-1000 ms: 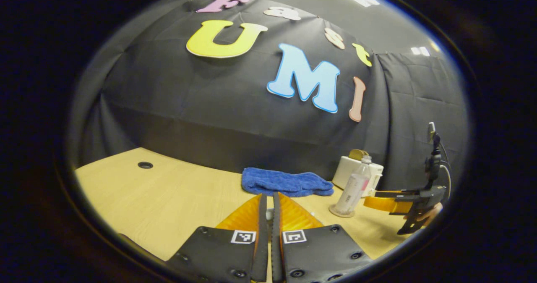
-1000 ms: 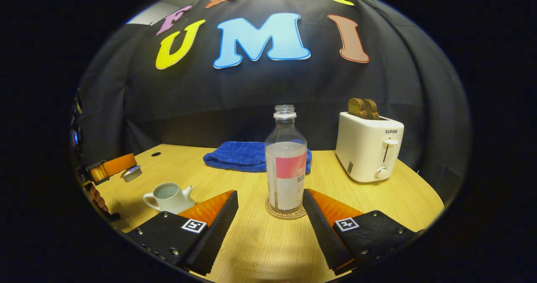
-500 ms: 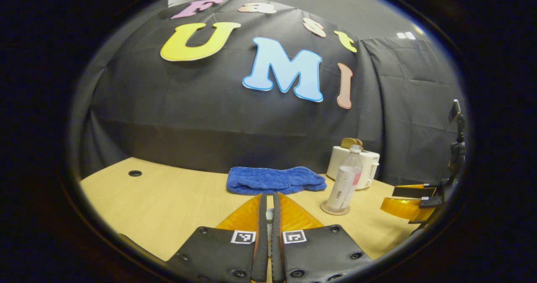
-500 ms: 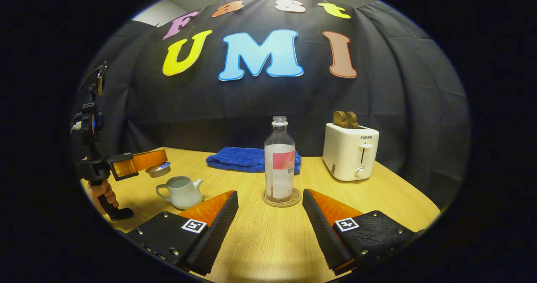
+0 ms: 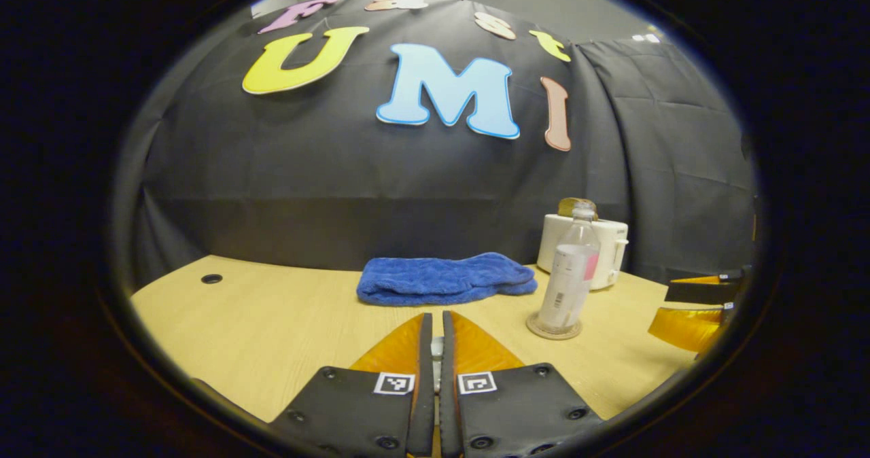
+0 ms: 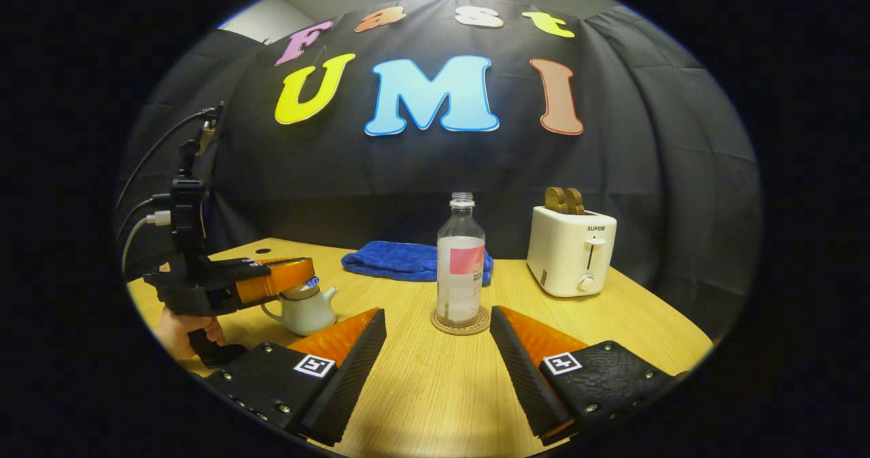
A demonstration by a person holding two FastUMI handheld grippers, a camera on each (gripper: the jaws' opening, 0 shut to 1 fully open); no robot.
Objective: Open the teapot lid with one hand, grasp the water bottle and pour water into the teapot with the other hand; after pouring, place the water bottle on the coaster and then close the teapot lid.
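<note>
two tools: left tool (image 6: 309,283) clamped on lid (image 6: 304,289) atop teapot (image 6: 304,310), right tool (image 6: 438,356) wide

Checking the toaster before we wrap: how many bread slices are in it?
2, side by side in the toaster's top slots, both bread slices sticking up; any others lower inside would be hidden.

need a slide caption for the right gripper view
Open right gripper faces the water bottle on its coaster, while the left gripper holds the lid at the teapot.
</note>
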